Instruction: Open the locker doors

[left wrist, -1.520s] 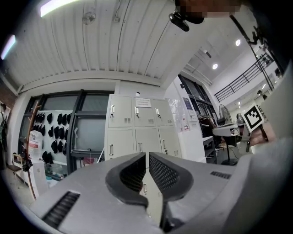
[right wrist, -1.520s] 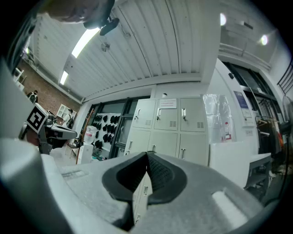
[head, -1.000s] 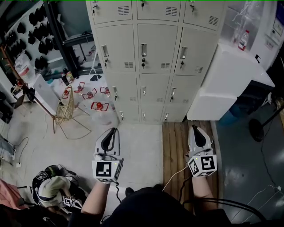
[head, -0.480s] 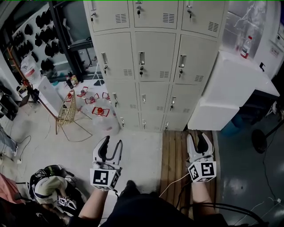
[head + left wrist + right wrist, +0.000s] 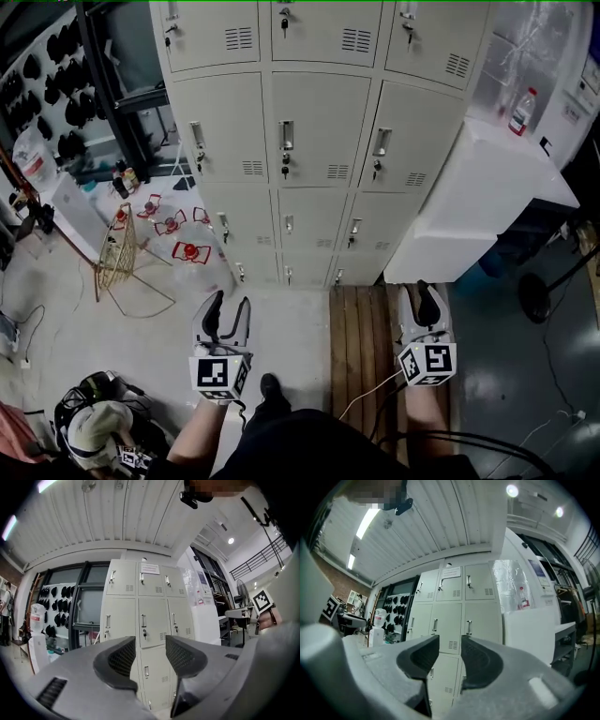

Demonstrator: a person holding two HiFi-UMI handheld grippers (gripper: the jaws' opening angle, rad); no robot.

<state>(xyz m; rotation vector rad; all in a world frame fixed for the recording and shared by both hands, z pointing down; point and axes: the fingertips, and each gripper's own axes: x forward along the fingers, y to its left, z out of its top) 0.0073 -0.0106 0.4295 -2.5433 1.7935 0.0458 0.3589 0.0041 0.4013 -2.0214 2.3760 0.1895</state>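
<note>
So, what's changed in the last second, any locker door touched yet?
The jaws of the left gripper have just opened wide; those of the right gripper opened, then narrowed slightly. Nothing is between either pair. The locker doors stay closed and untouched.

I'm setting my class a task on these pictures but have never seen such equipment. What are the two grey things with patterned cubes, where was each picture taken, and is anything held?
There is no robot: a person holds a tool in each hand, the left gripper and the right gripper; the patterned cubes are part of them. One picture comes from a camera on the person's head, looking down. The other two come from cameras riding on each gripper, looking along its jaws. Ahead stand pale lockers, every visible door shut. A wire basket sits on the floor at the left. Both grippers' jaws have just been opening, the right's then narrowing slightly; they stand apart with nothing between them.
</note>
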